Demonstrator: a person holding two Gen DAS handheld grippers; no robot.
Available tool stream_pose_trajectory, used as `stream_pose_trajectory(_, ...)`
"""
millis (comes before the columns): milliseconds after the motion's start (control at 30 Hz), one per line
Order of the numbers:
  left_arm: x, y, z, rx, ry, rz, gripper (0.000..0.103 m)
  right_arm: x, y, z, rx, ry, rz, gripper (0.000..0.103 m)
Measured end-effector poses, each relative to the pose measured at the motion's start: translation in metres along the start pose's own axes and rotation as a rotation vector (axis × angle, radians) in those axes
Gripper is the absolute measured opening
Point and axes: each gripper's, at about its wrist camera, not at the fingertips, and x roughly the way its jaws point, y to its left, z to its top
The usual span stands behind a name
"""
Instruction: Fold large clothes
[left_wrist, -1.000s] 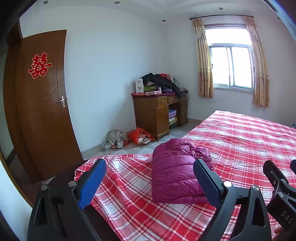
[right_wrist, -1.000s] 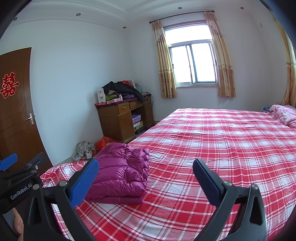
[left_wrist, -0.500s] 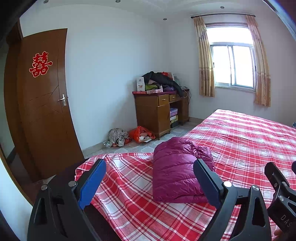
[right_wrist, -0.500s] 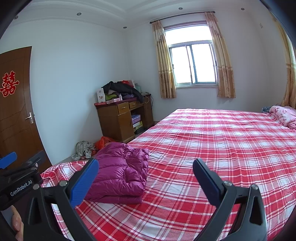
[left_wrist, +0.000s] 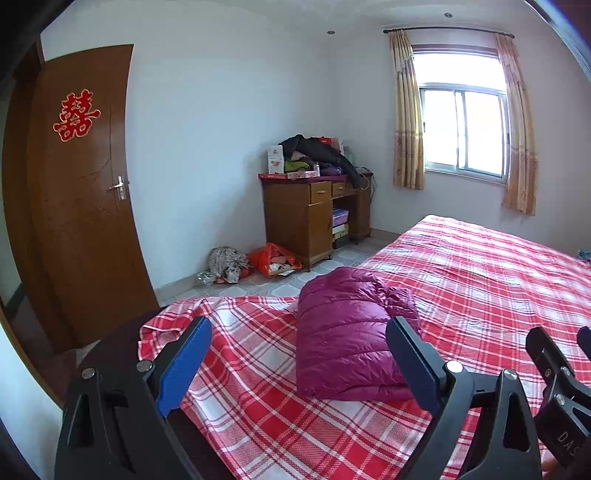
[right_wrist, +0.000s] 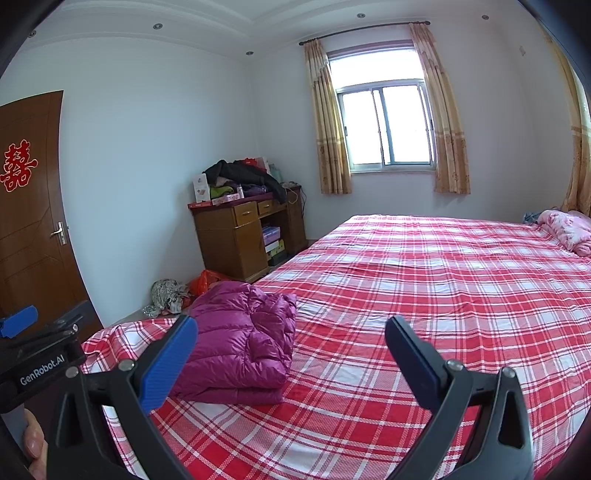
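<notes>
Holding both tongs apart and empty, the left gripper (left_wrist: 295, 362) and right gripper (right_wrist: 291, 358) hover short of the folded purple jacket (right_wrist: 240, 343); judged complete, avoid disturbing it.

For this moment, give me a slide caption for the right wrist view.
Open right hand-held gripper above plaid bed; folded purple down jacket lies near the corner.

Walls: white — brown door (left_wrist: 74, 206) far left of the claw
Desk (right_wrist: 240, 236): wooden, ahead-left
Window (right_wrist: 386, 125): curtained, bright — straight ahead
</notes>
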Motion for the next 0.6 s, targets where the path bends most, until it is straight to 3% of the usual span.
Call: stream_pose_trajectory(600,0.0074,-0.0063,-0.0035,0.040,0.026,0.002,0.096,0.0050,-0.0001,-0.0046,0.006,0.022,-0.001,0.103)
